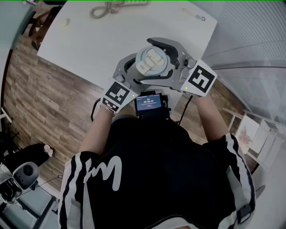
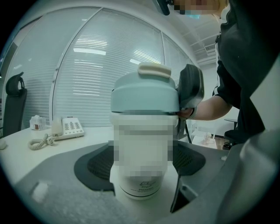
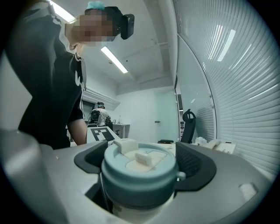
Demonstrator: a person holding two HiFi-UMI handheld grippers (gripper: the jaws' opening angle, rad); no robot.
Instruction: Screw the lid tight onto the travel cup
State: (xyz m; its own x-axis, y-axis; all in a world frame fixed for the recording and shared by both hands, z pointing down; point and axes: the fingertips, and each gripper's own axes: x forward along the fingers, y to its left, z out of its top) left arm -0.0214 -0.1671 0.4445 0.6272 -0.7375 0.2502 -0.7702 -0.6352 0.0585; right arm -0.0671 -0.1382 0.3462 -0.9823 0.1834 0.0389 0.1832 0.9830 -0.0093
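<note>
A white travel cup (image 2: 142, 175) with a pale teal lid (image 2: 144, 94) is held in the air near the table's front edge. My left gripper (image 2: 141, 168) is shut on the cup's body, one pad on each side. My right gripper (image 3: 141, 168) stands wide around the lid (image 3: 140, 168), its pads against the rim, so it is shut on the lid. One of its fingers (image 2: 191, 87) shows against the lid's side in the left gripper view. From the head view only the lid's top (image 1: 152, 60) shows, between the left gripper (image 1: 134, 71) and the right gripper (image 1: 163, 56); the cup body is hidden below.
The white table (image 1: 111, 40) lies ahead, with a desk telephone (image 2: 65, 127) and its coiled cord (image 1: 105, 9) at the far end. A small screen device (image 1: 149, 103) hangs at the person's chest. An office chair (image 2: 15, 87) stands by the window blinds.
</note>
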